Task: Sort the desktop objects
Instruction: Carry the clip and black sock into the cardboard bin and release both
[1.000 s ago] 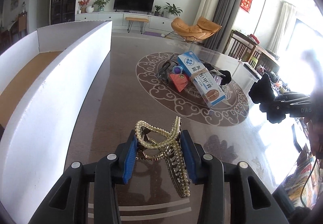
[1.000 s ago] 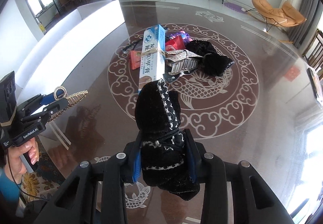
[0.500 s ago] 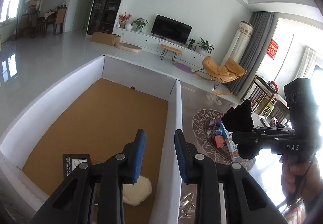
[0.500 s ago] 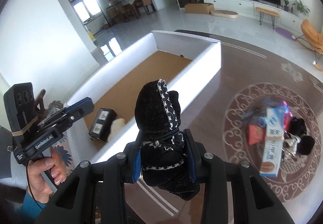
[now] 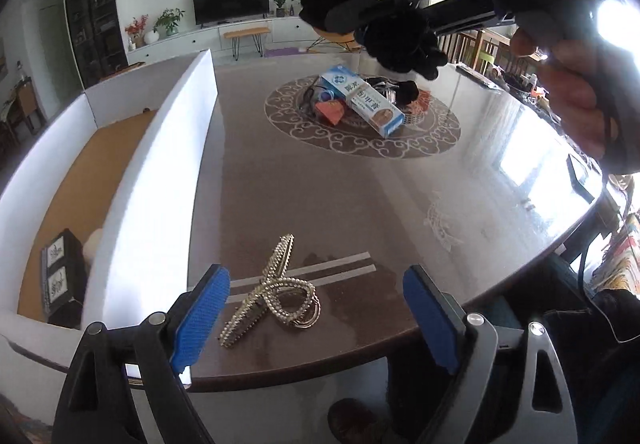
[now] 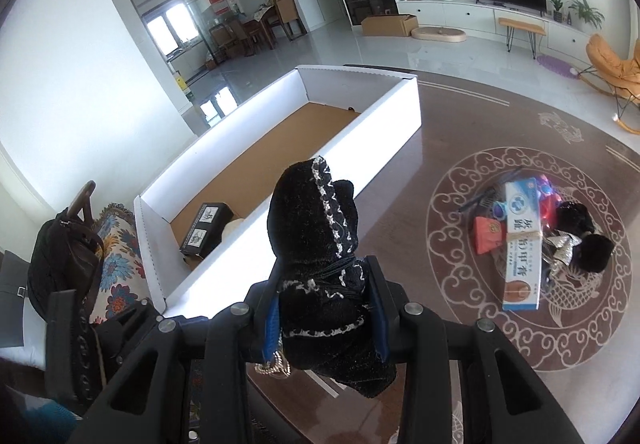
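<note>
Hair clip (image 5: 272,292), pearl-trimmed, lies on table (image 5: 320,196) at lower centre of left-wrist frame, just right of white box (image 5: 160,180) wall. Left gripper (image 5: 316,318): jaws wide apart w/ clip between, not touching; likely set up for a grasp. Right gripper (image 6: 326,310): jaws clamped on black fabric item (image 6: 320,244), held above table edge near box, prob. for drop-in. Remaining pile w/ toothpaste carton (image 6: 522,244) sits at table centre.

hair clip (image 6: 274,364) mostly hidden behind black pouch (image 6: 324,264)
</note>
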A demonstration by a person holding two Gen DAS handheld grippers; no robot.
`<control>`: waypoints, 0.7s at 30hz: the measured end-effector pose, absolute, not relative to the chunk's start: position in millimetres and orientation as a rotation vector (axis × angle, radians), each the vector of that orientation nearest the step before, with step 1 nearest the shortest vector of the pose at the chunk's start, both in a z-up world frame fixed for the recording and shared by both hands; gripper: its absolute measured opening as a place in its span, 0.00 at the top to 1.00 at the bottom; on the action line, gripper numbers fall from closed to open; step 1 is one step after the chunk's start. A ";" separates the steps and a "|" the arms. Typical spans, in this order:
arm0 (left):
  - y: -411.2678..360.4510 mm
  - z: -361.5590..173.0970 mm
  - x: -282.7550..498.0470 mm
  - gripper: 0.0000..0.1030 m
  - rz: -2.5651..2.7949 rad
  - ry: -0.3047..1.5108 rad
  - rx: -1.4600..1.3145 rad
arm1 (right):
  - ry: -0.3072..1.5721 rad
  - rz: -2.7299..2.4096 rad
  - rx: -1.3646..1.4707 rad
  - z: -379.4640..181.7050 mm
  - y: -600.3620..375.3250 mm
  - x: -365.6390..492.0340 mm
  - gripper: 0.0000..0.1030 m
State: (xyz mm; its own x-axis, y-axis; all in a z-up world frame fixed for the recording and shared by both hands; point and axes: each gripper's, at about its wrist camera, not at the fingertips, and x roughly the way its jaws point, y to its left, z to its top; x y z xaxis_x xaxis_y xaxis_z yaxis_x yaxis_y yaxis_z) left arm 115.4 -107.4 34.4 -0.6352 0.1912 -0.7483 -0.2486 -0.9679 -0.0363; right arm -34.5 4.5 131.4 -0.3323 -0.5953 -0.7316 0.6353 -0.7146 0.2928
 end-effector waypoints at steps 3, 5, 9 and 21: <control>-107.1 12.9 104.8 0.14 2.653 0.112 -1.216 | 0.037 -2.110 1.118 134.7 28.4 -28.5 0.64; -108.8 -1.0 97.0 0.14 2.667 0.135 -1.238 | 0.020 -2.117 1.114 136.6 39.6 -24.3 0.64; -103.3 -29.2 90.4 0.13 2.652 0.178 -1.292 | -0.009 -2.112 1.121 133.3 52.0 -20.3 0.64; -121.8 -1.8 103.9 0.58 2.759 -0.139 -1.140 | -0.015 -2.112 1.106 129.5 58.4 -12.9 0.64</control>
